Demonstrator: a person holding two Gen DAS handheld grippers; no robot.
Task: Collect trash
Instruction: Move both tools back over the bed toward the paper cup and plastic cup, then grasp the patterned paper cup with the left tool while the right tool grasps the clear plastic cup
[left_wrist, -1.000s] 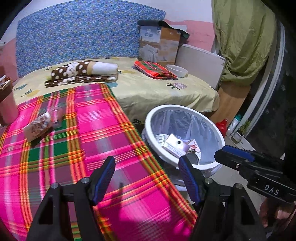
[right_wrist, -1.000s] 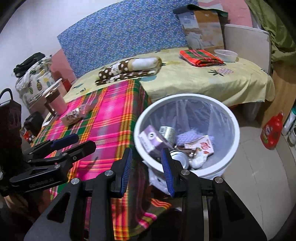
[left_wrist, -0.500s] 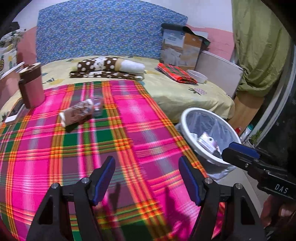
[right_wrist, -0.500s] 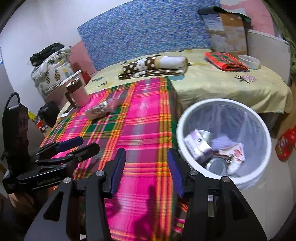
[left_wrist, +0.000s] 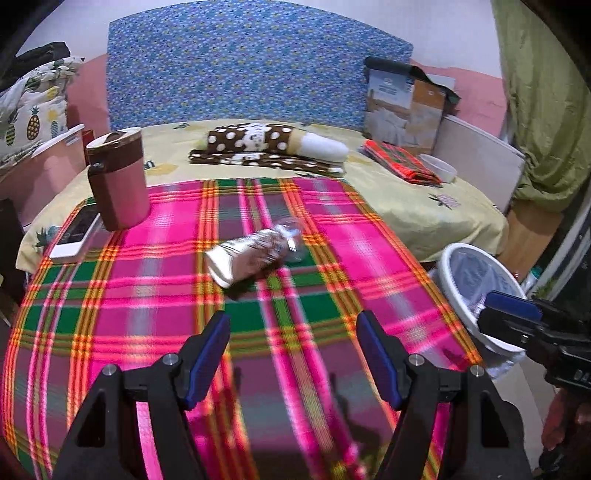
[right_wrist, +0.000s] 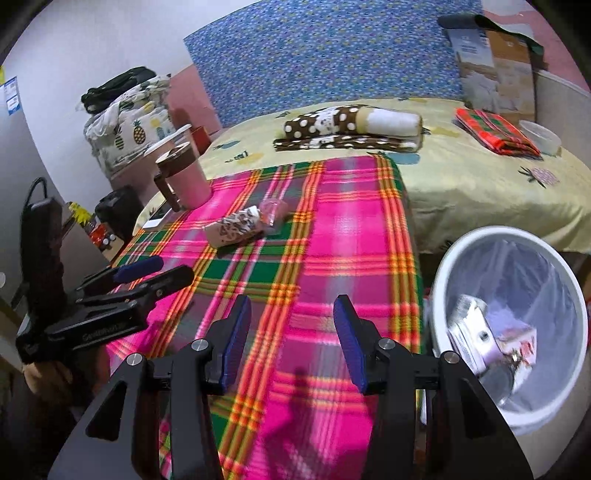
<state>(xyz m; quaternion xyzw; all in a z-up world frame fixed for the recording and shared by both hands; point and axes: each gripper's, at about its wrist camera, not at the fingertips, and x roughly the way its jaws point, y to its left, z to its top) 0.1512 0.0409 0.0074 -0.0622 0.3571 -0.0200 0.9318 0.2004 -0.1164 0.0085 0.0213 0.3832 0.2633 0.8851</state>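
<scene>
Both grippers hang over the near end of a pink, green and orange plaid cloth (left_wrist: 177, 295). The left gripper (left_wrist: 293, 354) has its blue-padded fingers spread wide with nothing between them. The right gripper (right_wrist: 291, 339) is spread too, and equally empty.

Further out on the cloth, past the left gripper's fingertips, lies a crumpled brown-and-white wrapper (left_wrist: 247, 258) with a bit of clear plastic (left_wrist: 291, 236) touching its far end. It rests flat, apart from both tools. Beyond it to the left stands a pink and brown lidded mug (left_wrist: 118, 181), and just beside the mug lies a phone (left_wrist: 75, 232).

Off the right edge of the cloth, low beside the bed, sits a white bin (right_wrist: 461, 258) lined with a clear bag, holding cartons and packets. A polka-dot bundle (left_wrist: 269, 147) lies on the yellow sheet behind.
</scene>
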